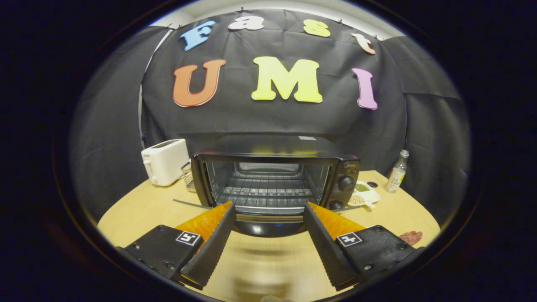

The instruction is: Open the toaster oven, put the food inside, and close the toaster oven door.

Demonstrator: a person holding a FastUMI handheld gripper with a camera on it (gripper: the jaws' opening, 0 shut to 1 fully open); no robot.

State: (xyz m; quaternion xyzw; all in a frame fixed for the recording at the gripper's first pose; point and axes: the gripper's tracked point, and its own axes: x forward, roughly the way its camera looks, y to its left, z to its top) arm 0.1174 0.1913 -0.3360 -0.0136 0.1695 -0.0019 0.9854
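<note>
Jaws (268, 209) spread wide, gripping nothing, tips level with the lowered door (268, 226) of the toaster oven (272, 176), rack bare. Food (411, 237), apparently the reddish piece on the desk (138, 209), well off to the right jaw's outer side. Risk: swinging right could clip the open door or knock the dish (366, 192) beside the oven.

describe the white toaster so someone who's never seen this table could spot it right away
Start from the black toaster oven standing with its door down, just beyond the open gripper on the wooden table. Beside the oven, on the side away from its knobs, past a small wire basket, sits the white toaster. It is the one boxy all-white appliance there, with slots on top.
</note>
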